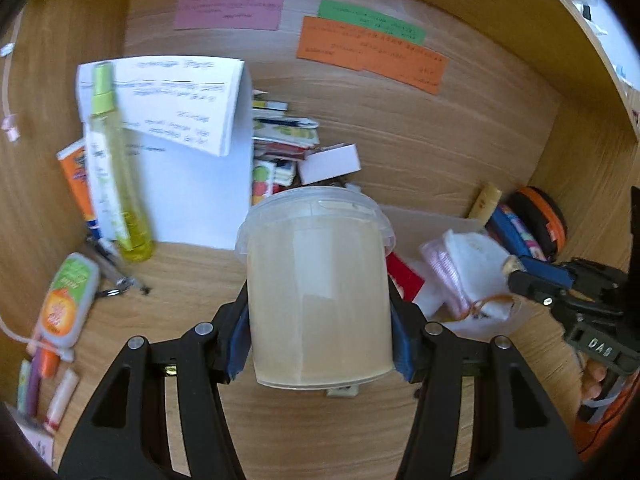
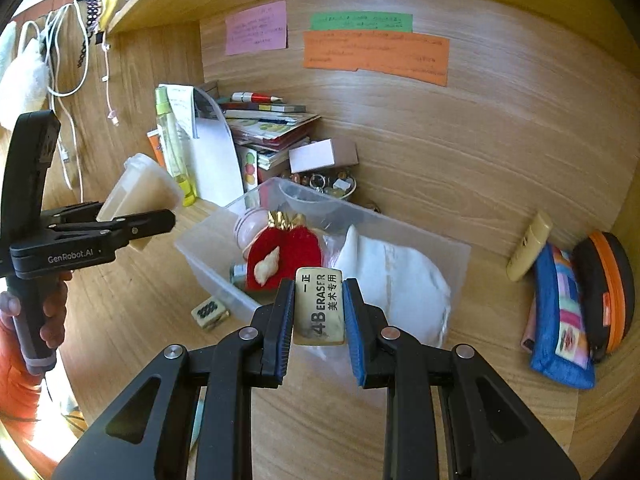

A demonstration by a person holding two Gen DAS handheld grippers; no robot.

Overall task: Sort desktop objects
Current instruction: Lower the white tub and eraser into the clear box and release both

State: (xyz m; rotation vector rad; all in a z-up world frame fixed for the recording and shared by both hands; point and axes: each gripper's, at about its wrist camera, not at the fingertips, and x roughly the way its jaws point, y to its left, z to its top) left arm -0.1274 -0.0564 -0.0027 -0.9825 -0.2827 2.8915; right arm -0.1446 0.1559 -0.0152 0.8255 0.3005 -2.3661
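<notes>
Sorting is judged to be under way, with each gripper carrying one item toward a place on the wooden desk (image 2: 460,208). On the left, the left gripper (image 1: 320,312) is closed on a translucent lidded tub (image 1: 318,284), the blue pads (image 1: 239,342) pressed against both side walls below the lid rim; the tub is held clear of the desk and tilted, near the yellow spray bottle (image 1: 116,168) and the paper sheets (image 1: 192,168). The tub should be kept level and set down only where a bare patch of desk is available, since the smooth walls are judged liable to slip under a weak grip. At centre, a clear plastic bin (image 2: 208,248) already holds a red pouch (image 2: 296,248) and white cloth (image 2: 400,276); a mahjong tile (image 2: 210,312) lies just beside its near wall. On the right, the right gripper (image 2: 319,312) is closed narrowly on a 4B eraser (image 2: 320,304), held upright between the pads just in front of the bin. The eraser is probably best carried over the bin wall and released low, so that it does not bounce out. Further right, a blue pencil case (image 2: 560,320) rests against an orange-rimmed case (image 2: 608,292).
</notes>
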